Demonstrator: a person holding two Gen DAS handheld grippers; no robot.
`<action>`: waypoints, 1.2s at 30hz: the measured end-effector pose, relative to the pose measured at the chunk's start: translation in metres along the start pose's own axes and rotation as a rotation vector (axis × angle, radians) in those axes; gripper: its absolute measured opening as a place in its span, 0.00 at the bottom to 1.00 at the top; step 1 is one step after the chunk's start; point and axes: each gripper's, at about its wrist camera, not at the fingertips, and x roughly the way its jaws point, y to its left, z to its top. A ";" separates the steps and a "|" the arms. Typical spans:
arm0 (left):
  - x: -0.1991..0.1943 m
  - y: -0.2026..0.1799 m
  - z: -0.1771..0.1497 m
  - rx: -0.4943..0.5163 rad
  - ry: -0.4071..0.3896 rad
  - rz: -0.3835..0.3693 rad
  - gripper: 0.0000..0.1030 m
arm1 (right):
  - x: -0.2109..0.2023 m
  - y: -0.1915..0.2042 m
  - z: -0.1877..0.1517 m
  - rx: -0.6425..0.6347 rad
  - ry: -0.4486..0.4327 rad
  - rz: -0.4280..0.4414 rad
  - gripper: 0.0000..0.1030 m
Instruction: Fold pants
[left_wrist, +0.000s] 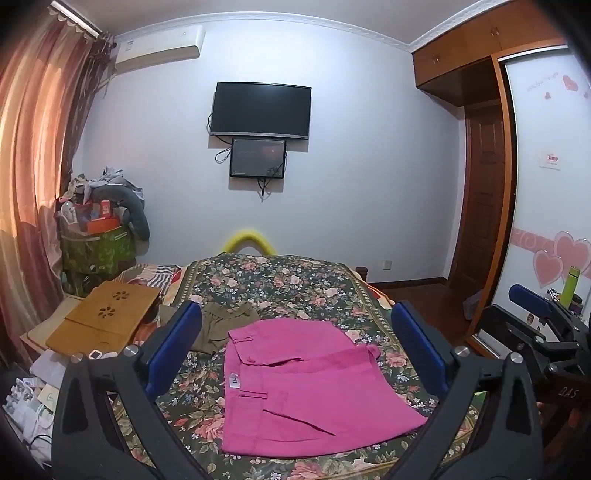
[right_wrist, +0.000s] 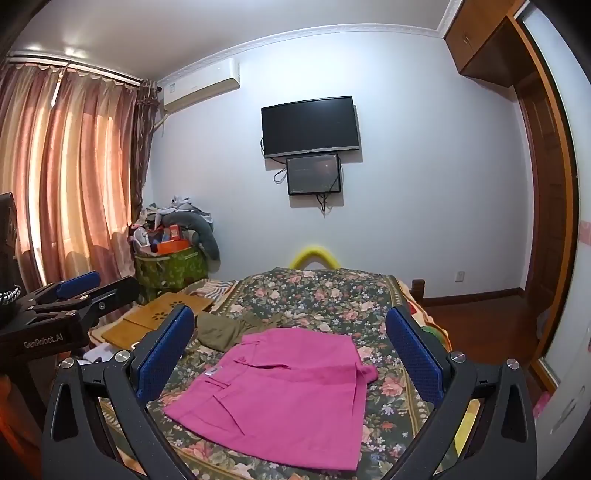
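Folded pink pants lie flat on the floral bedspread, waistband and white label toward the left. My left gripper hovers above them, open, blue pads wide apart with nothing between. My right gripper also hangs open over the pants, holding nothing. In the left wrist view the right gripper shows at the right edge; in the right wrist view the left gripper shows at the left edge.
A crumpled olive garment lies just behind the pink pants. A wooden lap tray sits at the bed's left, papers below it. A cluttered green basket, curtains, wall screens and wardrobe surround the bed.
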 end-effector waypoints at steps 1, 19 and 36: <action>0.000 0.000 0.000 -0.001 0.000 0.001 1.00 | 0.007 -0.007 -0.001 0.010 0.007 0.005 1.00; 0.007 0.000 -0.009 0.007 -0.002 0.008 1.00 | 0.006 -0.009 -0.002 0.009 0.007 -0.001 1.00; 0.008 0.005 -0.008 -0.004 0.001 0.003 1.00 | 0.008 -0.006 -0.001 -0.001 0.011 -0.008 1.00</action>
